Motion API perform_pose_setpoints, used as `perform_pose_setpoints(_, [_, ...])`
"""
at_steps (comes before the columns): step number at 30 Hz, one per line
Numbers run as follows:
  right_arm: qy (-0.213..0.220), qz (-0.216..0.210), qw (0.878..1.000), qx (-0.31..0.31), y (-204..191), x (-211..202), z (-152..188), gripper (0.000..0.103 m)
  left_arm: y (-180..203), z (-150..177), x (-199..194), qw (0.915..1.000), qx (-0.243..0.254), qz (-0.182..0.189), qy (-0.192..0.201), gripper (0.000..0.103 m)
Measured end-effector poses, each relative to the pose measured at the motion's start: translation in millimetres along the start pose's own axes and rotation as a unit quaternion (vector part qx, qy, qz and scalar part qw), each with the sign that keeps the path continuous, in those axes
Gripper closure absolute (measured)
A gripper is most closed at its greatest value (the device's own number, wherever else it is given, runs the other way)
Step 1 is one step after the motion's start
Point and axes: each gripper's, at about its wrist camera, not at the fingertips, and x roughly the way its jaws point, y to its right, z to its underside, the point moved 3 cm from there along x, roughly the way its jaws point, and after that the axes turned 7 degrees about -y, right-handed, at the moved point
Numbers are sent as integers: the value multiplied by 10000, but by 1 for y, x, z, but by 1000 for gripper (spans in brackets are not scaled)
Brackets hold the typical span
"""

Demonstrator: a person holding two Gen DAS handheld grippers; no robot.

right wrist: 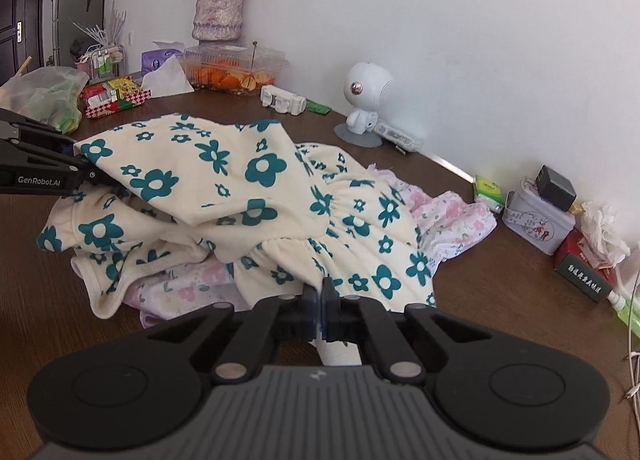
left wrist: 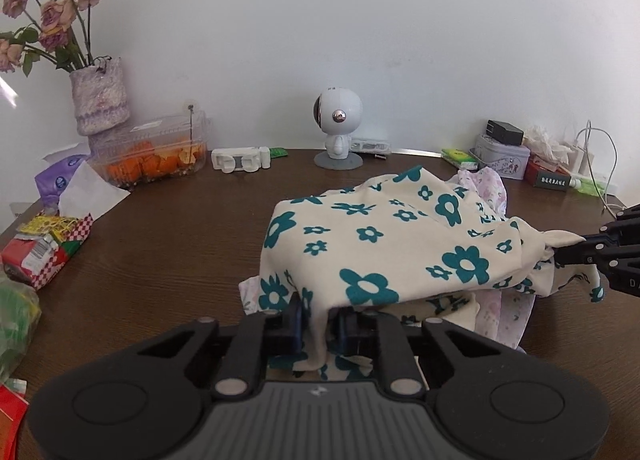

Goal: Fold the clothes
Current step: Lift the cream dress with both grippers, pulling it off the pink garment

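Note:
A cream garment with teal flowers lies bunched on the brown table, on top of a pale pink floral garment. My left gripper is shut on a fold of the cream garment at its near edge. My right gripper is shut on the cream garment's gathered hem. The right gripper also shows at the right edge of the left wrist view, pinching a corner of the cloth. The left gripper shows at the left of the right wrist view, holding the opposite end. The pink garment sticks out underneath.
Along the wall stand a vase of dried roses, a clear box of orange food, a white robot figure, a tin and small boxes. Snack packets and a tissue pack lie at the left. Bare table shows left of the clothes.

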Motion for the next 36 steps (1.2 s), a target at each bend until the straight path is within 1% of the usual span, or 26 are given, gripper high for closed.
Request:
perform_pose_setpoints(5, [405,238,9988,111,14,-26,-20,102,3,-22,-19,9989,102,-303,335,89])
perform_pose_setpoints(10, [762,450,9958,218,27,-52,-37,102,11,-44,-34,9963,327,-572,554,89])
perform_pose_setpoints(13, [943,512,9939,270,31,-70,-39,102,18,-53,-48,9953,437,-533,677,90])
perform_pose_setpoints(16, [1099,584,9917,315,38,-89,-38,102,30,-57,-67,9926,686,-506,861,90])
perform_pose_setpoints(18, [1169,617,9905,369,44,-102,-35,102,37,-58,-75,9915,791,-475,913,90])
perform_pose_setpoints(20, [1191,688,9897,404,48,-110,-33,102,42,-58,-75,9918,823,-456,865,89])
perform_pose_setpoints(25, [1245,768,9882,462,44,-120,-29,102,38,-52,-60,9961,573,-345,583,89])
perform_pose_setpoints(27, [1290,782,9877,424,40,-125,-28,102,36,-48,-59,9966,550,-301,531,89])
perform_pose_setpoints(29, [1354,795,9869,370,38,-132,-28,102,36,-45,-66,9964,575,-258,572,89])
perform_pose_setpoints(30, [1399,826,9861,338,37,-136,-28,102,36,-44,-70,9961,596,-235,603,90])
perform_pose_setpoints(32, [1498,884,9842,321,38,-147,-28,102,43,-47,-89,9934,785,-171,817,90])
perform_pose_setpoints(36, [1744,1008,9786,429,48,-184,-19,102,66,-54,-132,9853,1146,-62,1267,90])
